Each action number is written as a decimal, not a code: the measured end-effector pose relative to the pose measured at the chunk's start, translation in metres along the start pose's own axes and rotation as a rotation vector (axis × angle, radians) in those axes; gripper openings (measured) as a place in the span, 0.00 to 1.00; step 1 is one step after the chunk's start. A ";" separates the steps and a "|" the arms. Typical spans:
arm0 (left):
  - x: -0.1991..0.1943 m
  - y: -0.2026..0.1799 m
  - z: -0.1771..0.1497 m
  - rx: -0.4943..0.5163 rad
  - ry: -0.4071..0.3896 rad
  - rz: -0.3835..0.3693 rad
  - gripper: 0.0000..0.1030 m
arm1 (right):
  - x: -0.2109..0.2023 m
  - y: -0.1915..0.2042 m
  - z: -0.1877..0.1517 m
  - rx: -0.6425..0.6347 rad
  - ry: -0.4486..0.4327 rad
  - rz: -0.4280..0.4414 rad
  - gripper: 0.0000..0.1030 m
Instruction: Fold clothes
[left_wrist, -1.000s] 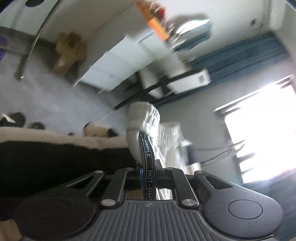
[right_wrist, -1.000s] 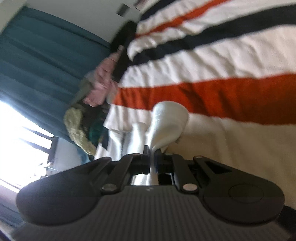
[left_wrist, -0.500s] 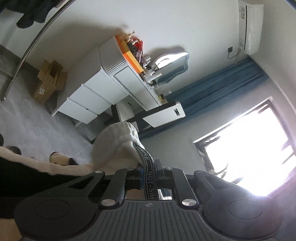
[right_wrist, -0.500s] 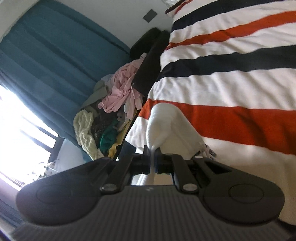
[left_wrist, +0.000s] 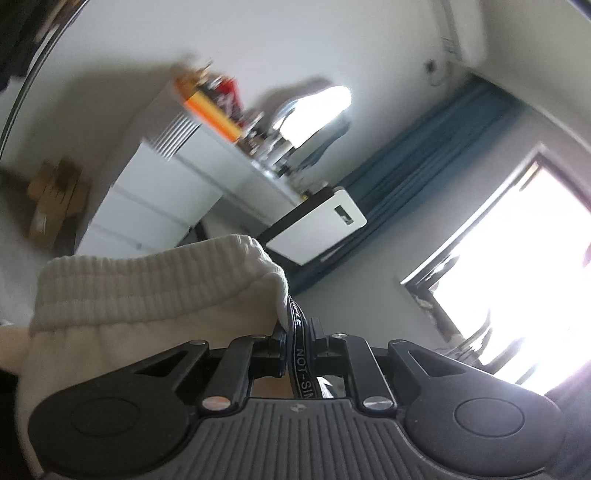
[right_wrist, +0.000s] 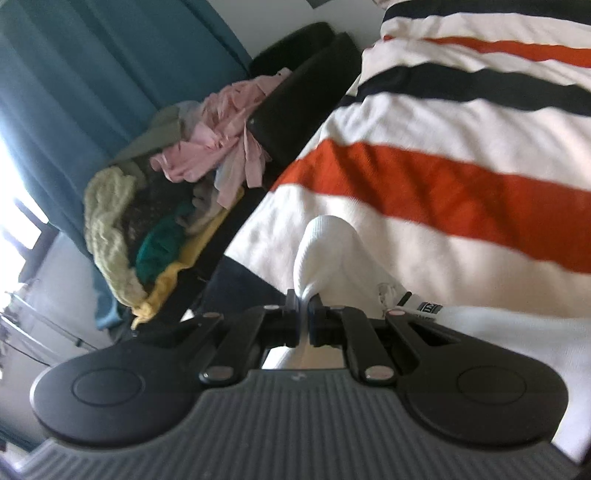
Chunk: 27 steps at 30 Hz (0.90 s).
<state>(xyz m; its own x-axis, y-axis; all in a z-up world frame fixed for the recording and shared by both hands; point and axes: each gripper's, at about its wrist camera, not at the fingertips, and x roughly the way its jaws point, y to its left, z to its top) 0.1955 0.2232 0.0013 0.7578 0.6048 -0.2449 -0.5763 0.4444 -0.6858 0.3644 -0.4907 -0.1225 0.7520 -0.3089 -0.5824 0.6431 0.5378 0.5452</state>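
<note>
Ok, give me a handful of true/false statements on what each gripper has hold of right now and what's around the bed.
1. The left gripper is shut on the cream ribbed-waistband garment. True.
2. A black printed drawstring runs between the left gripper's fingers. True.
3. The right gripper is open and holds nothing. False: it is shut on a fold of white fabric.
4. The bed cover is plain grey. False: it is striped white, orange and black.
5. A heap of mixed clothes lies beside the bed in front of the teal curtain. True.
</note>
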 end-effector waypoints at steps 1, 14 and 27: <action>0.007 -0.005 -0.010 0.029 -0.007 0.008 0.13 | 0.009 0.002 -0.003 -0.013 -0.002 -0.012 0.07; 0.048 -0.005 -0.040 0.092 0.080 0.037 0.23 | 0.033 0.009 -0.008 -0.115 0.028 -0.008 0.21; -0.031 0.067 -0.003 0.041 0.373 -0.071 0.61 | -0.090 -0.066 -0.001 0.153 0.116 0.263 0.55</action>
<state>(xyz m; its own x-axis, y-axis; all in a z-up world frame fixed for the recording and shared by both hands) 0.1340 0.2321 -0.0388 0.8512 0.2926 -0.4358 -0.5245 0.5070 -0.6840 0.2542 -0.4975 -0.1068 0.8792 -0.0793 -0.4697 0.4502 0.4604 0.7651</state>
